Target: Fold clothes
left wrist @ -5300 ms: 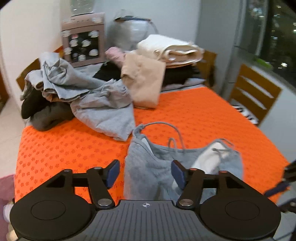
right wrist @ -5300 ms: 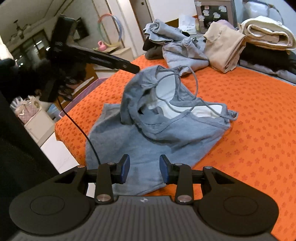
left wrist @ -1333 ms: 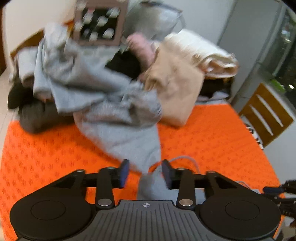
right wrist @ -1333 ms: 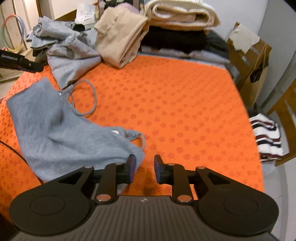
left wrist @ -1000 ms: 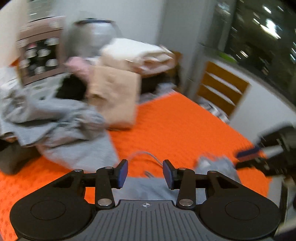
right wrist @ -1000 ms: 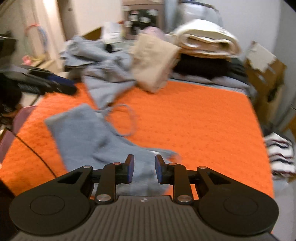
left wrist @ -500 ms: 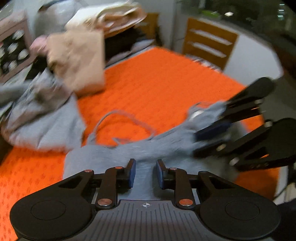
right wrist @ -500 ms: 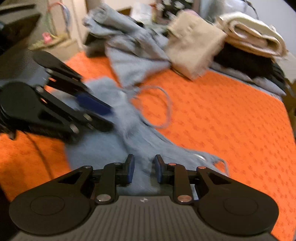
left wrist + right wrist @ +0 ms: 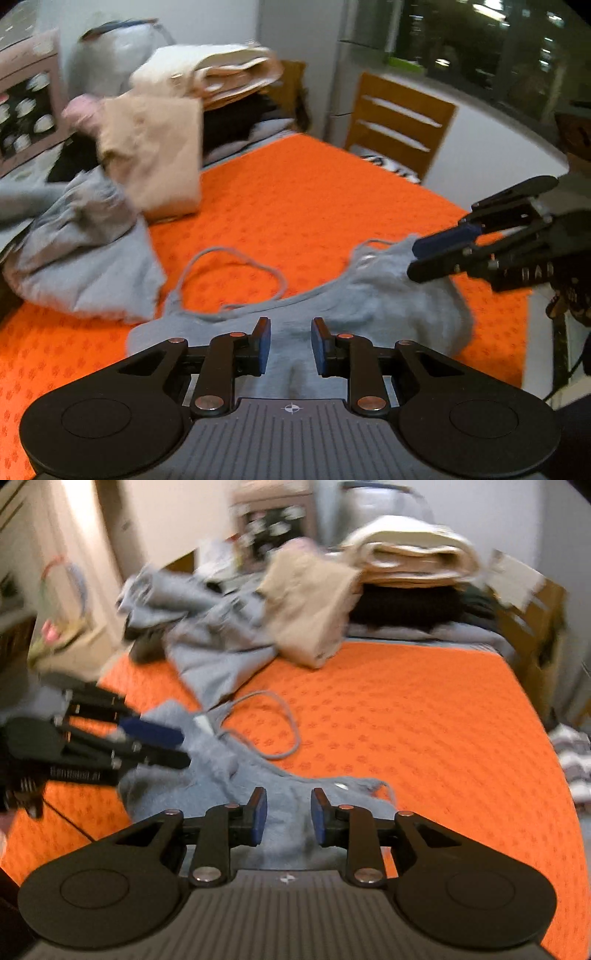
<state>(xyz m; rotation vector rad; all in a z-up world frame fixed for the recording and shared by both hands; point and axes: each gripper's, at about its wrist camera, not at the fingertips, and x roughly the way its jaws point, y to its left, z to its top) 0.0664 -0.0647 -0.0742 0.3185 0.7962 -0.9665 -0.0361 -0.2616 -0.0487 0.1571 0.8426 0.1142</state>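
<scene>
A grey garment [image 9: 369,306] with a looped drawstring [image 9: 236,254] lies crumpled along the near edge of the orange table cover [image 9: 314,192]. My left gripper [image 9: 290,341] stands over its left part, jaws narrow, with a ridge of grey cloth running up between the pads. In the right wrist view the left gripper [image 9: 185,750] sits at the garment's [image 9: 295,786] left edge. My right gripper [image 9: 288,810] is at the garment's right end and its jaws are opening, with cloth below the gap. Its fingers [image 9: 411,260] show at the raised right corner.
An unfolded grey heap [image 9: 81,251], a beige piece [image 9: 155,158] and a cream folded stack [image 9: 207,70] crowd the table's far side. A wooden chair [image 9: 399,122] stands beyond the right edge, with striped cloth [image 9: 572,753] beside the table. A patterned box [image 9: 26,96] is at the back left.
The left jaws have narrowed around the grey cloth and both hands have sunk toward the table. The right gripper has drawn away to the right, and its jaws have widened a little.
</scene>
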